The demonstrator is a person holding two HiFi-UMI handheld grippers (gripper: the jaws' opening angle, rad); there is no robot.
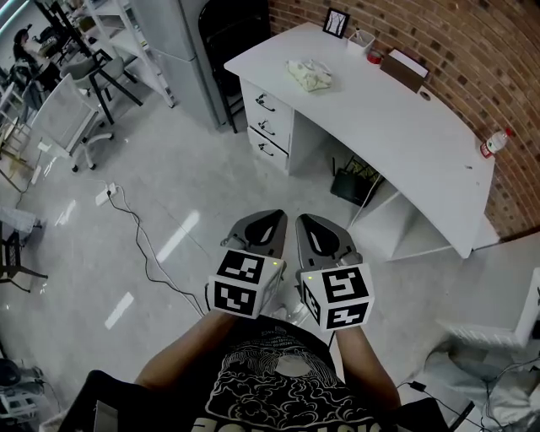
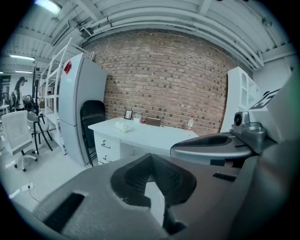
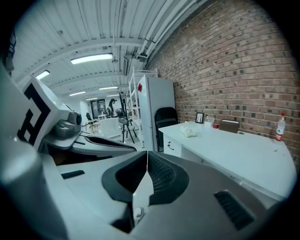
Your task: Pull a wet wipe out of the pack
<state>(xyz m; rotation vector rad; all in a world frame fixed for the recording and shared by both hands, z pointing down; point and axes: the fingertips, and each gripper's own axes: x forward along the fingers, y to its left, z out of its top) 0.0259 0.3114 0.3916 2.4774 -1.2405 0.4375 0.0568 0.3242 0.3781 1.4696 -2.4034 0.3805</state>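
White surface is standing along a brick wall, well apart from both tools. A pale, crumpled-looking wipe pack is lying on it above the 3 drawers. It is too far off for any detail, and nothing is touching it. Farther along the wall side, a small picture frame and a brown box are sitting, and a bottle with a red cap is standing near the far end.

The person is holding the left tool and the right tool side by side, close to the chest and over the pale floor. The left tool's jaws are pressing together at the tips, with nothing between them. The right tool's jaws are likewise meeting at the tips and pinching nothing. A black cable is trailing across the floor to the left.
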